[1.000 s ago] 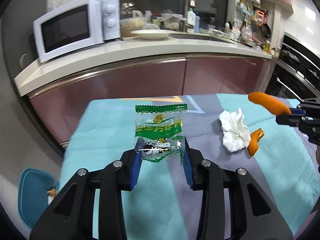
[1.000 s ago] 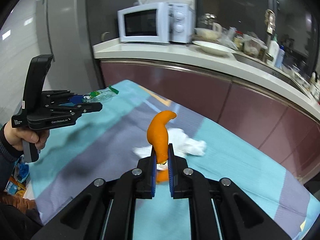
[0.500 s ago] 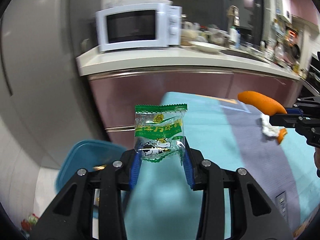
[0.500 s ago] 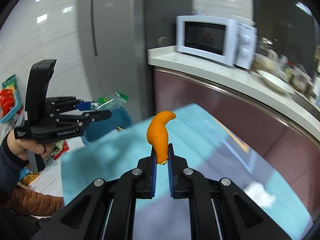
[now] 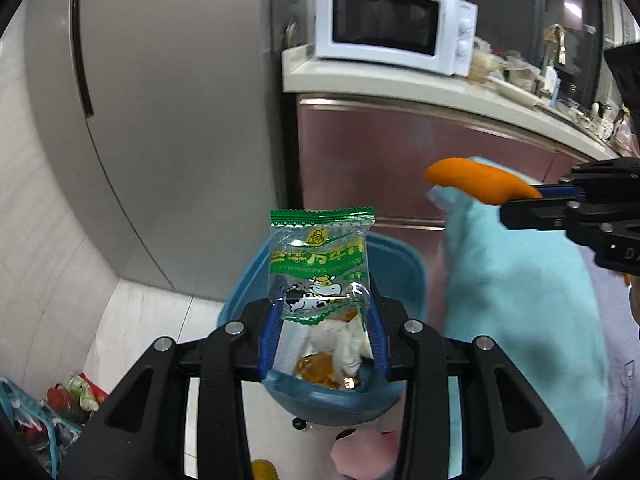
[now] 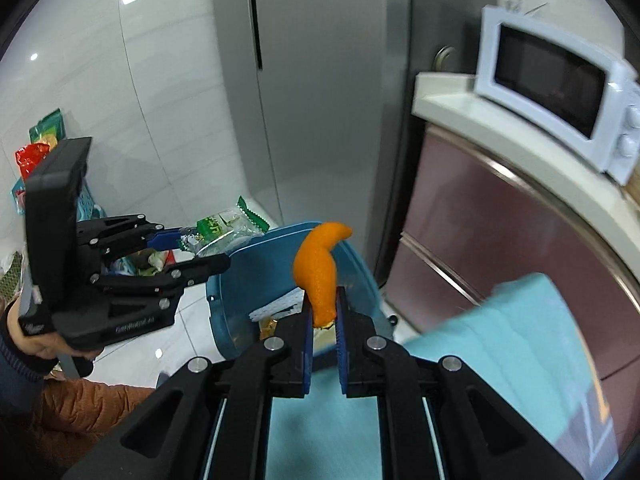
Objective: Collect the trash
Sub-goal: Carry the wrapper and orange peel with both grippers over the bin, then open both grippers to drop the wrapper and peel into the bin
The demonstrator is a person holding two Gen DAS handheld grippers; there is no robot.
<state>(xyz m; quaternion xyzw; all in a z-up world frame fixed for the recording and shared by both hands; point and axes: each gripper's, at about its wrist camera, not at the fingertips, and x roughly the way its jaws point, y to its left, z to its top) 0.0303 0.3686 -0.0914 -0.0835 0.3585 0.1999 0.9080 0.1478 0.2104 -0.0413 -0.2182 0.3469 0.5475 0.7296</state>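
Note:
My left gripper (image 5: 322, 312) is shut on a clear and green snack wrapper (image 5: 318, 266) with a cow print, held upright above a blue trash bin (image 5: 396, 264). It also shows in the right wrist view (image 6: 188, 250) with the wrapper (image 6: 224, 228). My right gripper (image 6: 322, 312) is shut on a curved orange peel (image 6: 318, 270), just at the bin (image 6: 256, 276). The peel (image 5: 476, 182) shows at the right of the left wrist view. The bin holds paper and wrappers.
The teal tablecloth's edge (image 5: 516, 280) hangs right of the bin. A grey fridge (image 6: 316, 80) stands behind. A white microwave (image 5: 392, 42) sits on the counter above pink cabinets (image 6: 500, 240). Snack bags and a basket (image 5: 44, 424) lie on the floor at left.
Both grippers swung left off the table, carrying the wrapper and the peel, and now hang over the blue bin. The tissue on the table has left view.

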